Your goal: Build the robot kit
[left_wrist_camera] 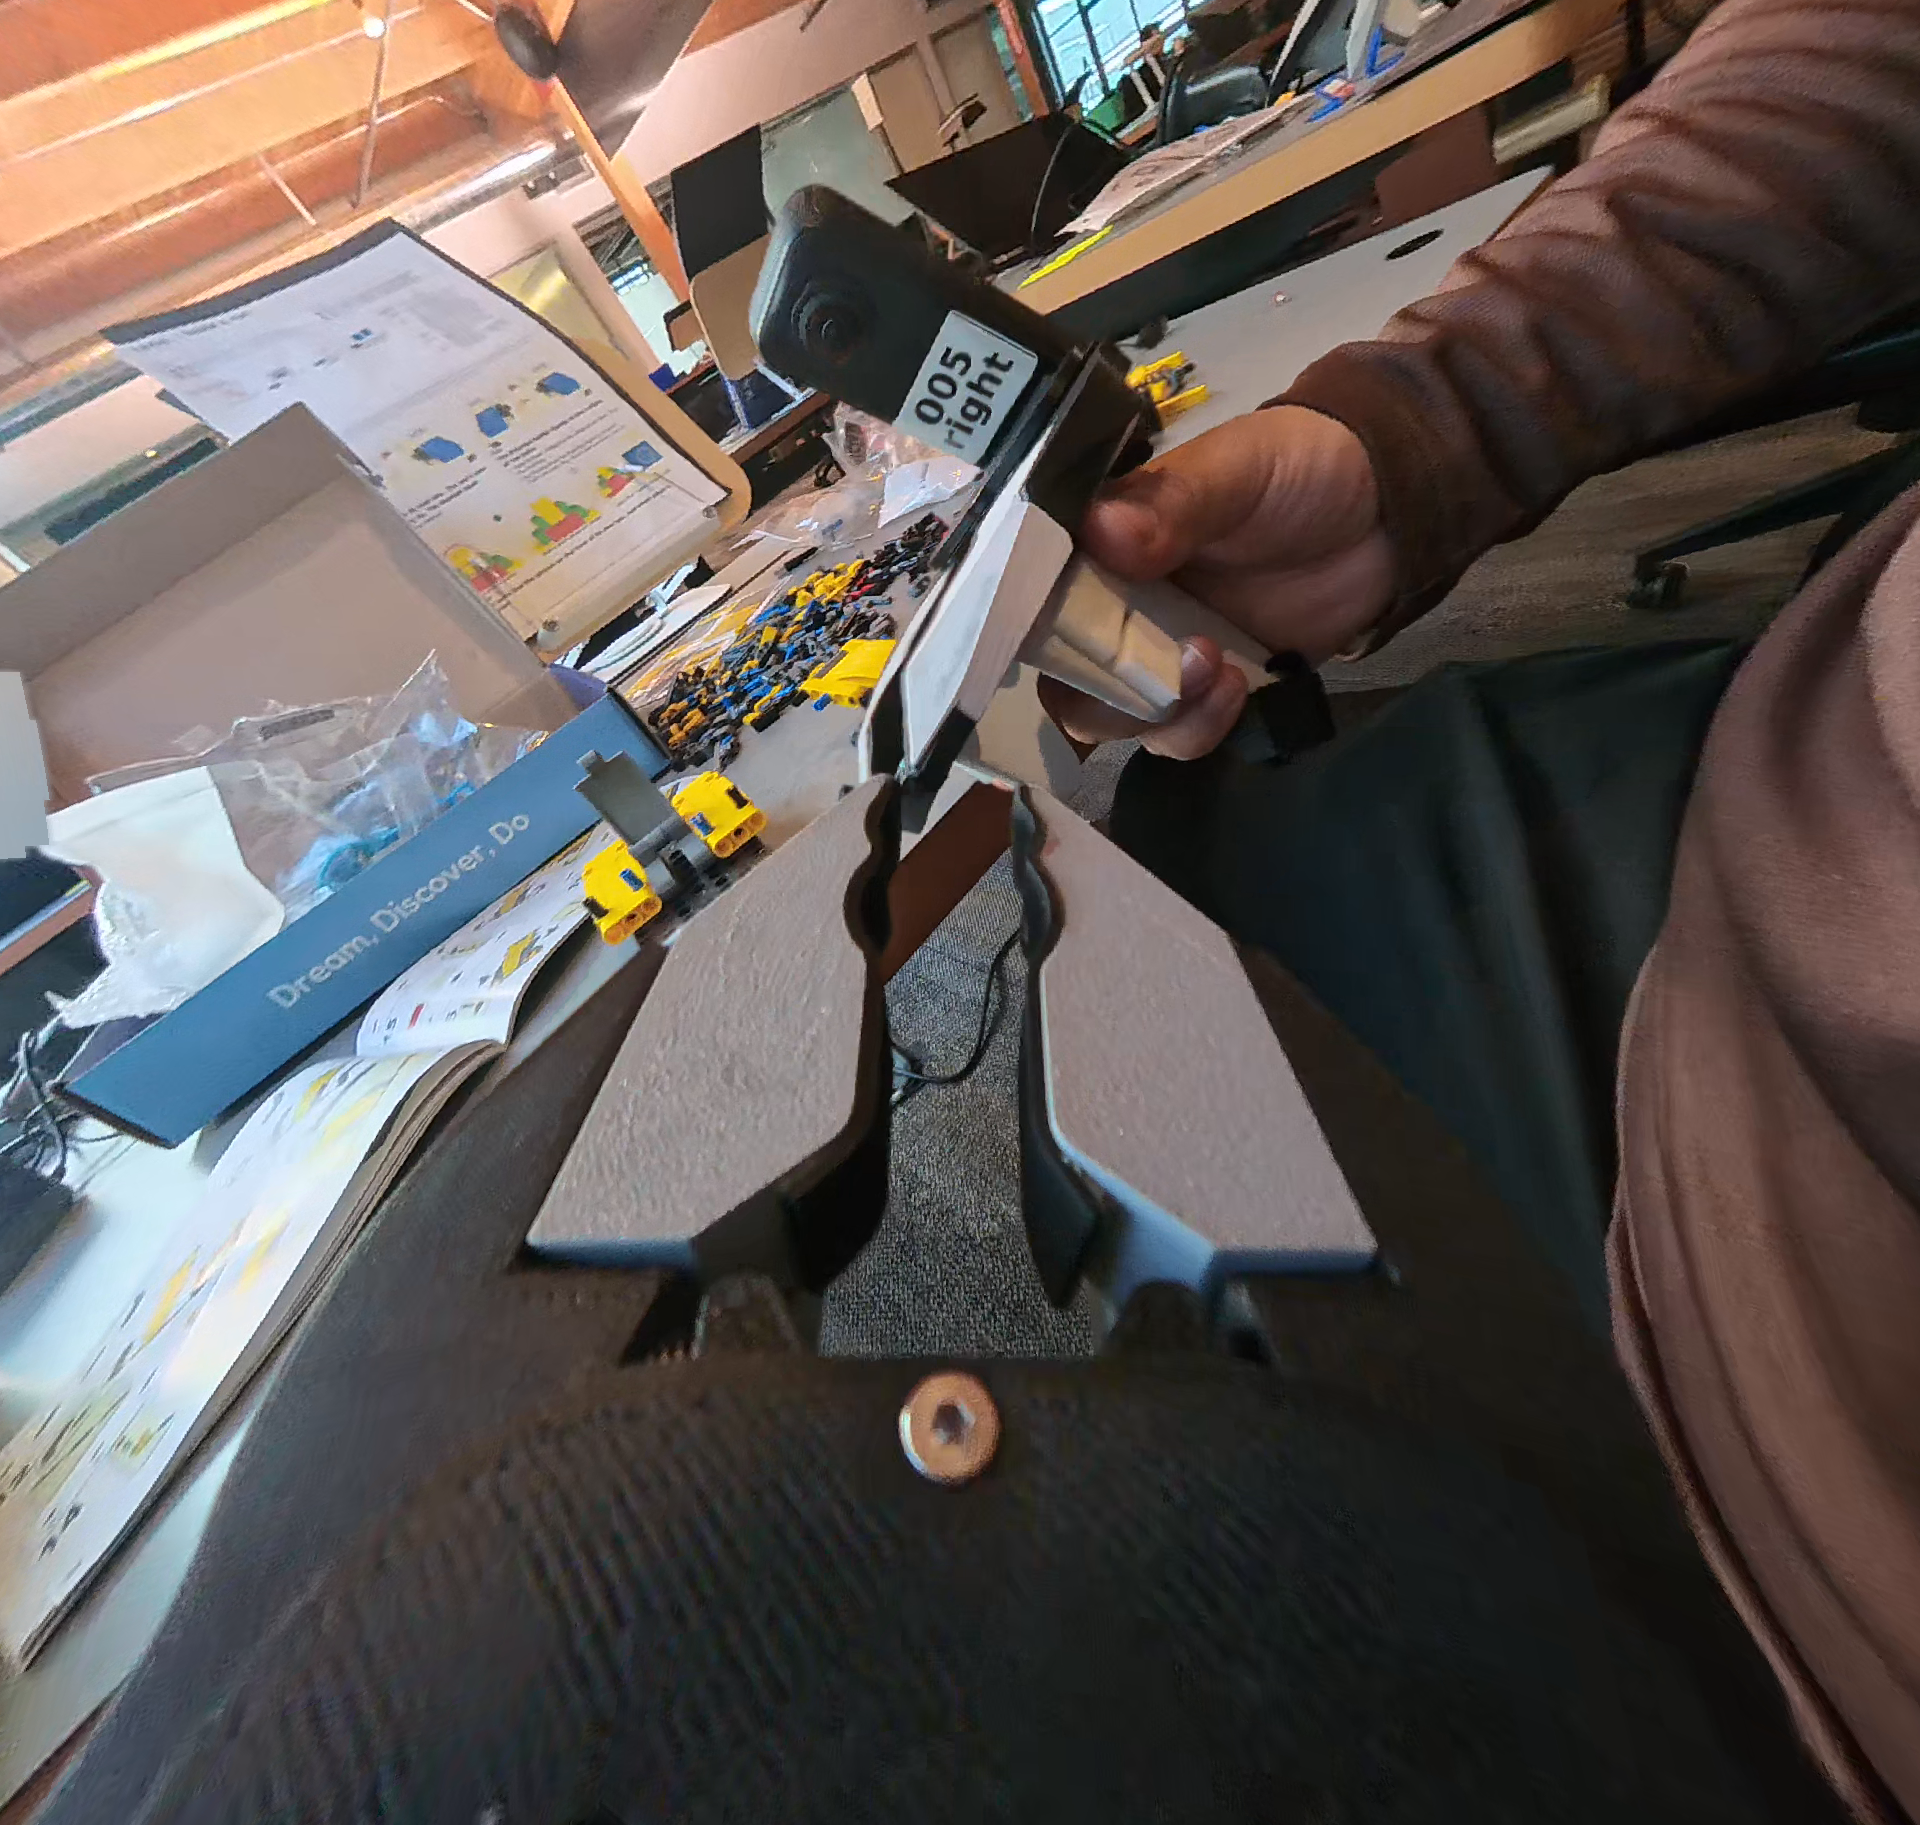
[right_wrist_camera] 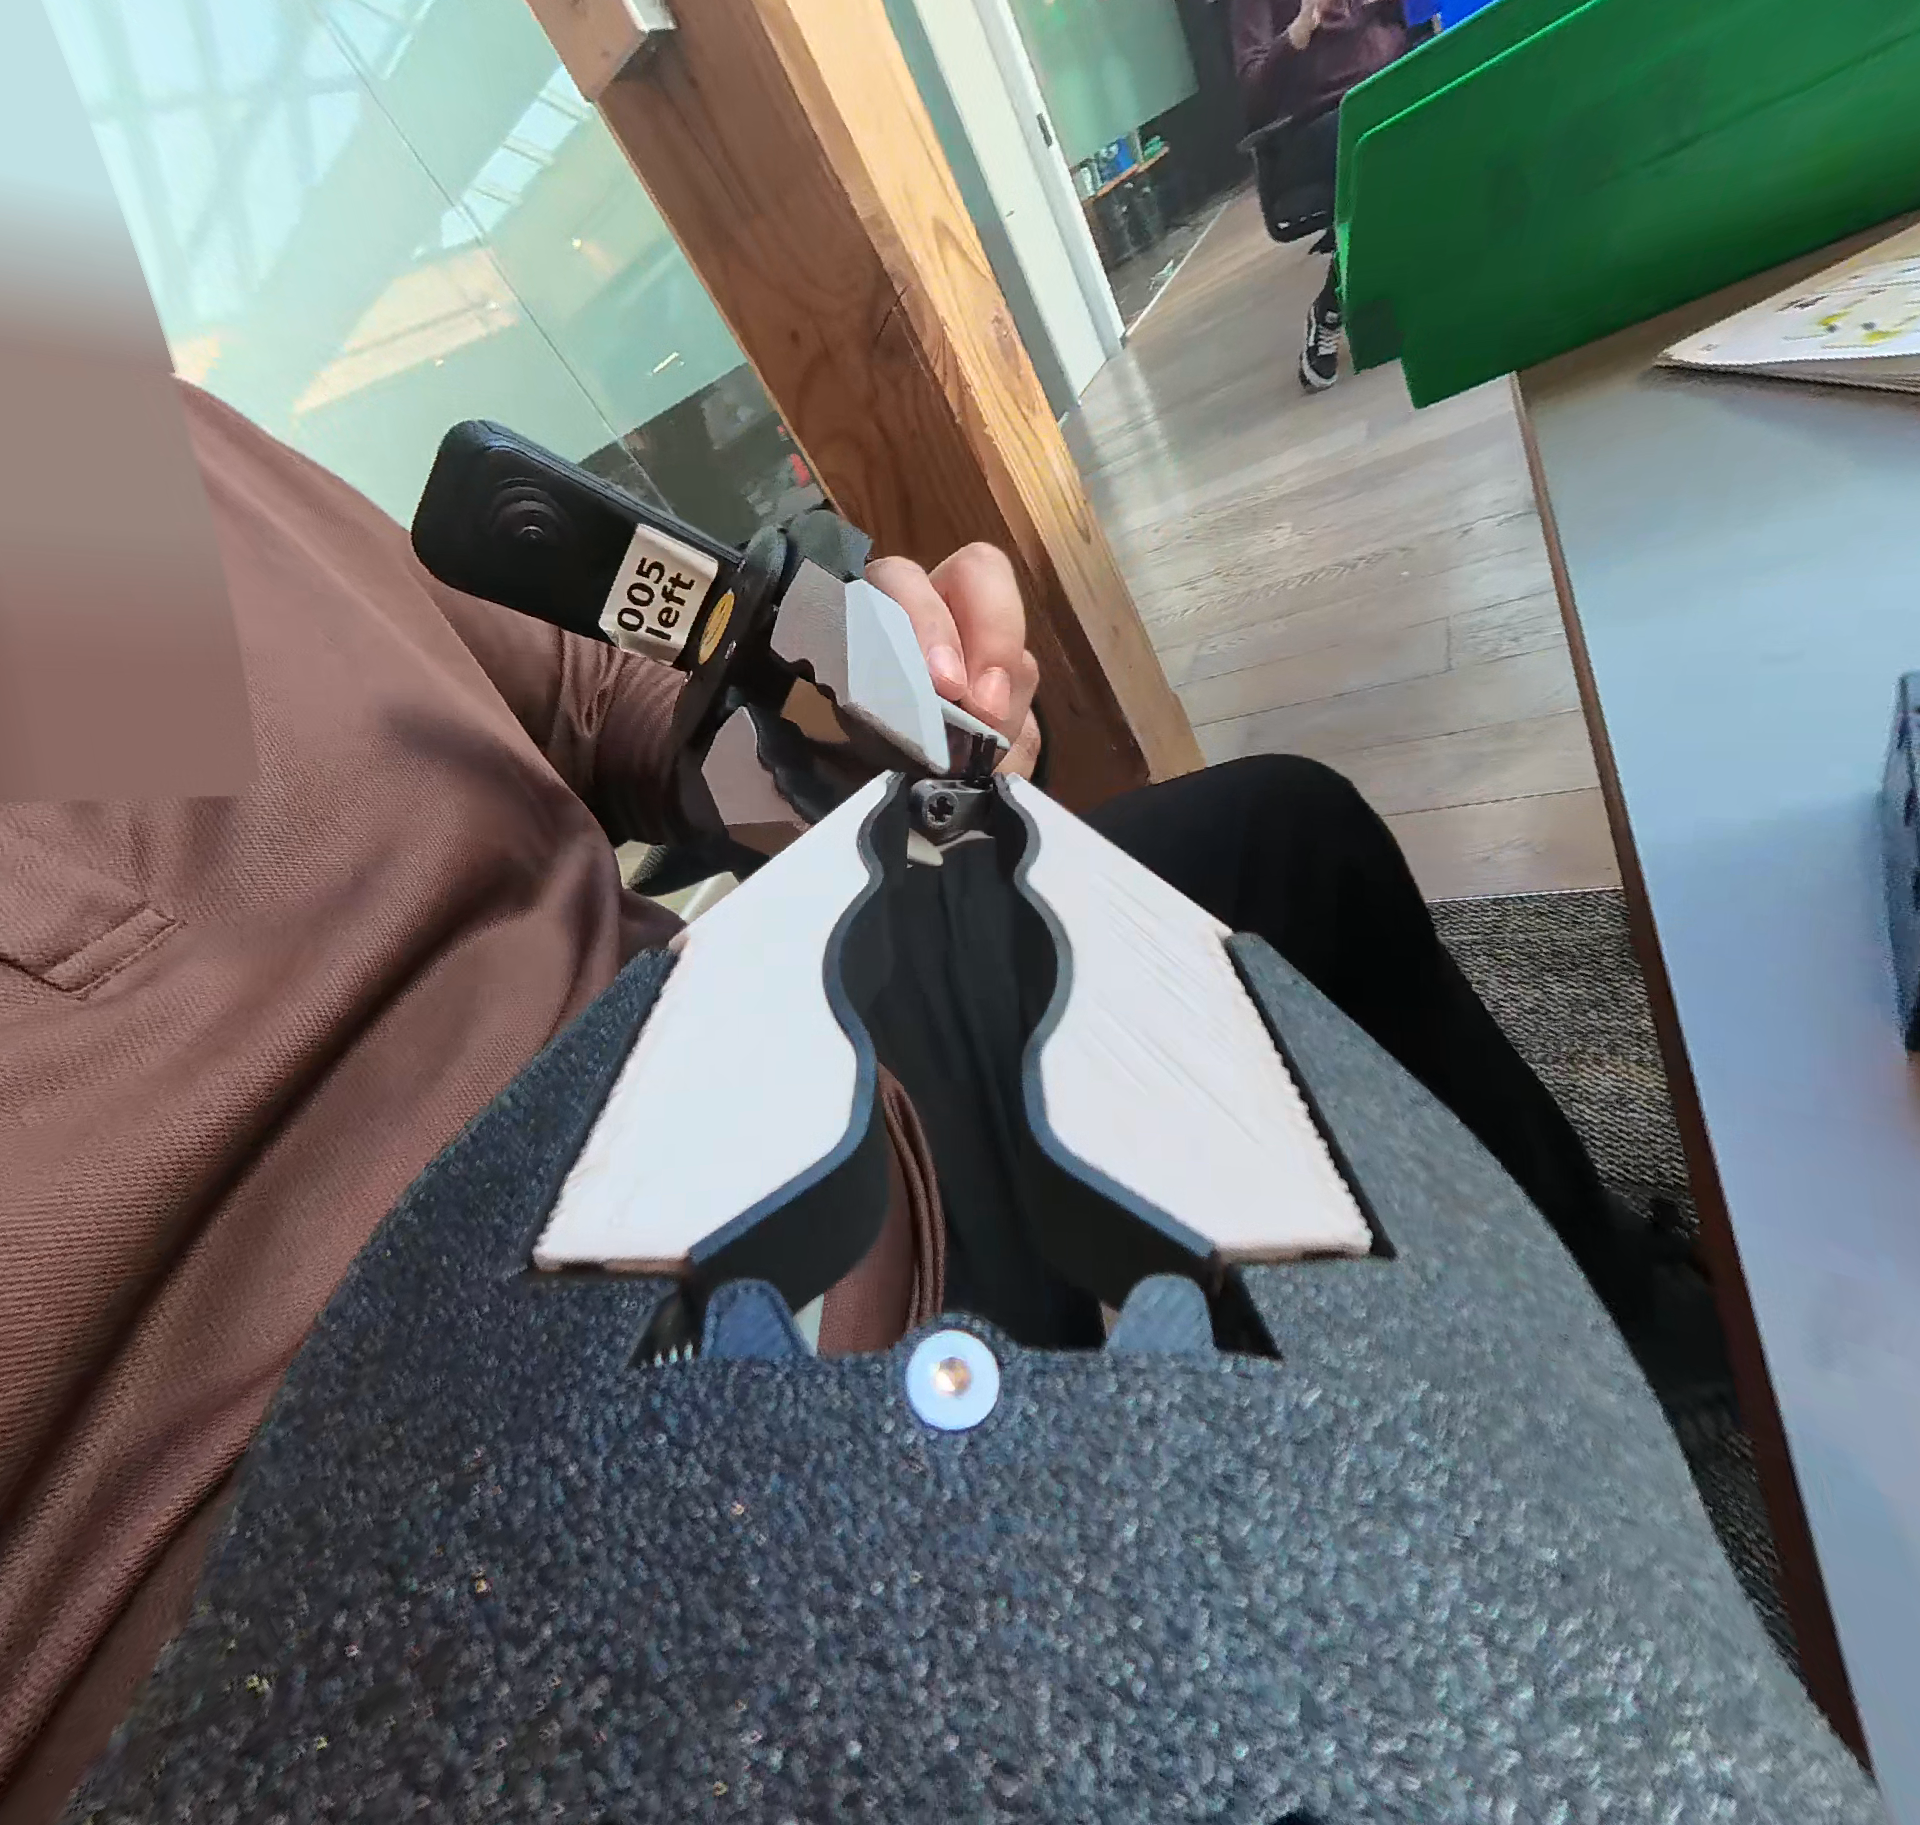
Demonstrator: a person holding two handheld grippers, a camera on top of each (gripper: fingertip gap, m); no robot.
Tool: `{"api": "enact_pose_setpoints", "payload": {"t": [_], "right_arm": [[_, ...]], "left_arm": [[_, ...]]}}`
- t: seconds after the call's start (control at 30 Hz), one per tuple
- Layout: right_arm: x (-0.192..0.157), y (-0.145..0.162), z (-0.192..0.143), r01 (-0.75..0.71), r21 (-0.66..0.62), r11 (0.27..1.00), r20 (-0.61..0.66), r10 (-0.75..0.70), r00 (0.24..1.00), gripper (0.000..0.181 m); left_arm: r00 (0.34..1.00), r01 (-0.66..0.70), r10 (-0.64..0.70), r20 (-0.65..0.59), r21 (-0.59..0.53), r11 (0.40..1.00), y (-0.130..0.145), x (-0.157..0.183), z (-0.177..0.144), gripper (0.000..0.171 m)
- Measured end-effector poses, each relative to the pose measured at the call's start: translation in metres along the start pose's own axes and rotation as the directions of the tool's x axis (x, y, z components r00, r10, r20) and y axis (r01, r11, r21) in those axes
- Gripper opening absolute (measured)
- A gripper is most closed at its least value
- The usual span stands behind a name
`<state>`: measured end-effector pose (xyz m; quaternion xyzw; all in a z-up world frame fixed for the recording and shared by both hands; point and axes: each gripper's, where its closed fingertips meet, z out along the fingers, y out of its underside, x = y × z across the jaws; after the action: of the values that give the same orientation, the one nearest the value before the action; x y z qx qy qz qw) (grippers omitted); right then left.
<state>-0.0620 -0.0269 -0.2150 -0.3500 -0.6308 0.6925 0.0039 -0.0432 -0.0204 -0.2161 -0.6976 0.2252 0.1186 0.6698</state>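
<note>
Open workshop with timber beams overhead, glass partitions, and a grey table strewn with building-toy parts.

Off the table edge, above the lap: a small dark connector piece with a cross-shaped hole, pinched between the tips of the right gripper, fingers drawn in tight on it. Meeting it tip to tip, the left gripper, fingers nearly together around something at the tips; whether actually clamping, cannot tell, since the other tool's fingers cover the spot. Held close in front of the body, probably for a steady, well-lit look at a tiny joint.

Farther out on the table: a half-built yellow and grey assembly, standing on an open instruction booklet, presumably kept in easy reach. Beside it a blue box lid, a cardboard box with clear bags, a heap of loose yellow, blue and black pieces, and a propped printed sheet. To the right, green bins; a seated person far behind.
</note>
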Motion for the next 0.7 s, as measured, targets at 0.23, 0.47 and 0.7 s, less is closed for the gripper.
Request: {"api": "enact_pose_setpoints", "payload": {"t": [0.23,0.47,0.7], "right_arm": [[0.0,-0.001,0.005,0.006,0.001,1.0,0.009,-0.006,1.0,0.012],[0.001,-0.008,-0.021,0.07,0.061,0.996,-0.111,-0.062,0.992,0.012],[-0.002,-0.003,-0.057,0.144,0.101,0.984,-0.305,-0.107,0.946,0.012]], "left_arm": [[0.999,0.032,-0.032,0.015,0.001,1.0,0.002,-0.007,-0.008,0.021],[0.984,0.164,-0.163,-0.066,0.012,0.986,0.006,-0.008,0.01,0.03],[0.956,0.211,-0.202,-0.212,0.02,0.977,0.001,0.005,0.048,0.031]]}}
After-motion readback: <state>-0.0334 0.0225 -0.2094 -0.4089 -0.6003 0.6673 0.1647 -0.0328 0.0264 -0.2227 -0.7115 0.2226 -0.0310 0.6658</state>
